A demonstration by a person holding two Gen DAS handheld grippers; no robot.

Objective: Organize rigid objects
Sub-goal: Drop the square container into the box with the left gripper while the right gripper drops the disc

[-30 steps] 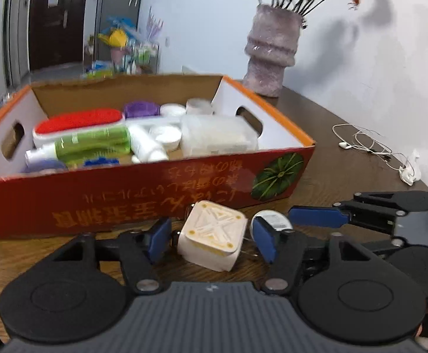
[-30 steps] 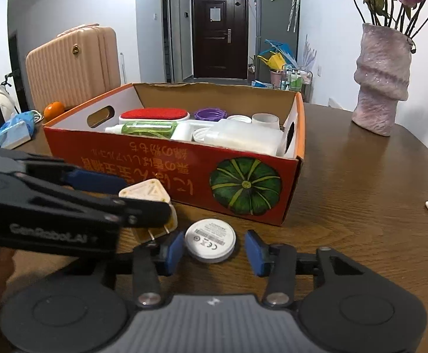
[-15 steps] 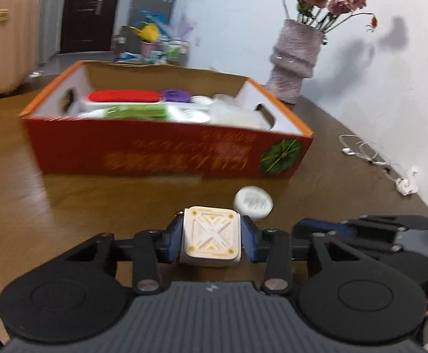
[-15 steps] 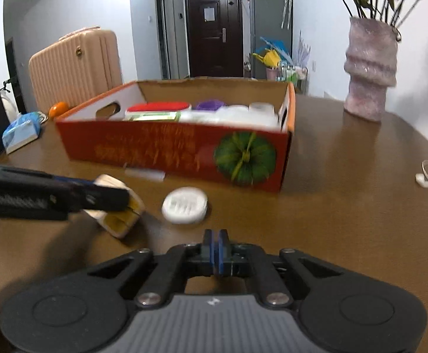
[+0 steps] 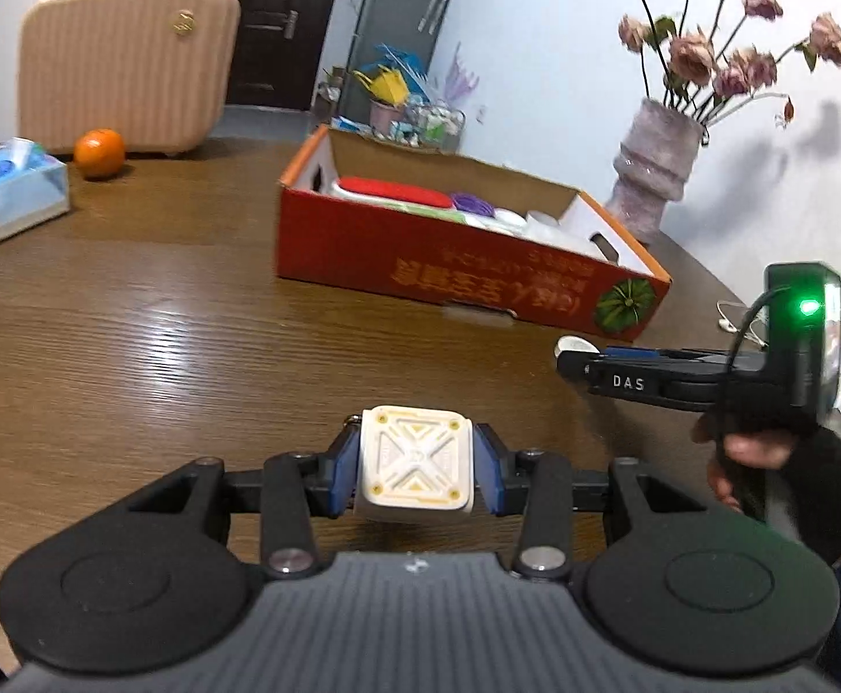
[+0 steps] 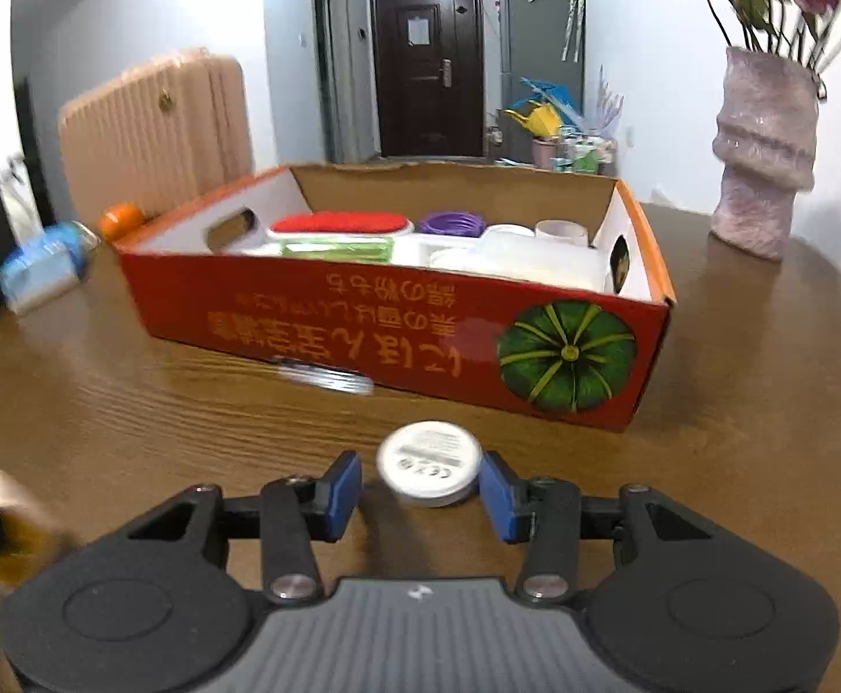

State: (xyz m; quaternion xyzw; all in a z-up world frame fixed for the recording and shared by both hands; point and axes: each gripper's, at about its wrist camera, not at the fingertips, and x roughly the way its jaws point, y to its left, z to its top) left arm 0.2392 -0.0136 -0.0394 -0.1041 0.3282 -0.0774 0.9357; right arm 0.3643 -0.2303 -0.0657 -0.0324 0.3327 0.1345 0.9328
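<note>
Left gripper [image 5: 416, 470] is clamped on the cube [image 5: 416, 465], a white block with yellow cross markings, blue pads pressed to its two side faces; it looks lifted clear of the table [image 5: 131, 346], though contact underneath is hidden. Box [image 5: 455, 248] lies ahead and to the right of that gripper, well apart, its long axis running left-near to right-far, open top already holding a red-lidded case, a purple ring and white containers. Right gripper [image 6: 419, 491] is spread wide with the disc [image 6: 429, 462] lying flat on the table between its pads [image 6: 344, 485]; neither pad touches it, and the disc sits closer to the right one. Disc is round, so no long axis to line up. Box front wall [image 6: 391, 323] stands just beyond the disc, pumpkin print at the right end. Judgement: right gripper is the nearer to the box, and its next move turns on closing squarely across the disc, then lifting over the front wall. Thin flat disc may slip under the pads if they close too high.
</note>
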